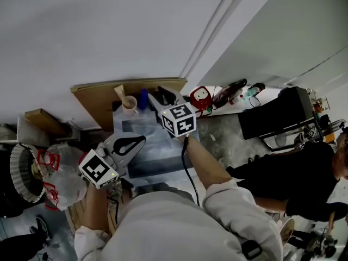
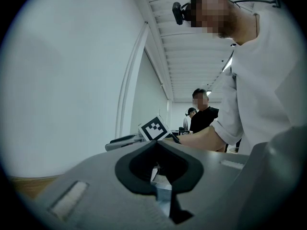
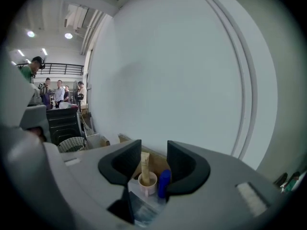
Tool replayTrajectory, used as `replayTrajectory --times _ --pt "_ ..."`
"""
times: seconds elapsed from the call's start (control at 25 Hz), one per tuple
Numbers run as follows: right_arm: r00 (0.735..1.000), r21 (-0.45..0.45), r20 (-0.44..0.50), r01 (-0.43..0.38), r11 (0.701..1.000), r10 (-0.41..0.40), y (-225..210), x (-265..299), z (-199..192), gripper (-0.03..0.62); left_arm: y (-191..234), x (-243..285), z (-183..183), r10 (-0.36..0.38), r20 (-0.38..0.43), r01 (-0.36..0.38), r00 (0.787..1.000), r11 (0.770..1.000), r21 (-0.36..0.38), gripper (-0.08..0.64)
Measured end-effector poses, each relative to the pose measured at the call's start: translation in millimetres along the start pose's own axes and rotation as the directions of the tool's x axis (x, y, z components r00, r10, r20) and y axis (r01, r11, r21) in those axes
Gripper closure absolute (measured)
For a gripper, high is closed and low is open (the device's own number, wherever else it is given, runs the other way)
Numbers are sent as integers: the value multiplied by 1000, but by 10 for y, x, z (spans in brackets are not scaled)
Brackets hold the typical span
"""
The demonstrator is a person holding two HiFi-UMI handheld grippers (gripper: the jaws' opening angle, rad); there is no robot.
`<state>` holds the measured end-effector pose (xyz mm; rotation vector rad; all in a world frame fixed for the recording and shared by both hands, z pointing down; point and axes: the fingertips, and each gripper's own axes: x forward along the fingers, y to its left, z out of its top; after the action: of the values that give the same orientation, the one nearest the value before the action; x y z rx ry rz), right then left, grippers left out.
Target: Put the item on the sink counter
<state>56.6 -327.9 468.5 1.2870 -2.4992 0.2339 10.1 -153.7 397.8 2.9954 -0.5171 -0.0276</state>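
Our left hand-held gripper (image 1: 140, 140) is idling pressed together; we are holding the right hand-held gripper (image 3: 153, 152) spread and empty, seemingly because the cup (image 3: 147, 182) is already sitting on the tabletop (image 1: 120, 125).

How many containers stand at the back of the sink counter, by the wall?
2: a cup with a tube in it, and a blue bottle just right of it. The right gripper may hide more.

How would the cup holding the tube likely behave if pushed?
The cup looks rigid and squat, so it would probably slide rather than tip. The tube stands loose, well above the rim, and may wobble or fall out.
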Motion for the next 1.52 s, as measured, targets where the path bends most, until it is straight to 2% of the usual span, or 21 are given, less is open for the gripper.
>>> replayTrajectory --times 0.2,0.6,0.88,1.2,1.32,1.4,1.52 --pt "996 -43 48 -69 997 71 113 -201 109 420 -20 63 36 9 0 -9 1000 1000 4 554" --pt "982 -103 91 -155 983 164 292 -520 212 423 -51 145 72 24 2 -24 1000 1000 14 554" --pt "952 -161 152 -243 957 267 489 -870 315 425 -89 169 100 30 6 -30 1000 999 17 554" --pt "912 -182 181 -336 924 367 600 -1175 365 429 -100 219 132 35 12 -36 999 999 14 554" --pt "907 -209 204 -327 922 368 613 -1275 395 477 -107 224 137 36 12 -37 999 999 18 554" --pt "906 -215 229 -309 926 356 594 -1327 426 583 -98 217 142 38 13 -38 999 999 19 554" --pt "903 -211 237 -312 926 358 575 -1390 441 588 -92 217 155 41 14 -41 999 999 22 554"
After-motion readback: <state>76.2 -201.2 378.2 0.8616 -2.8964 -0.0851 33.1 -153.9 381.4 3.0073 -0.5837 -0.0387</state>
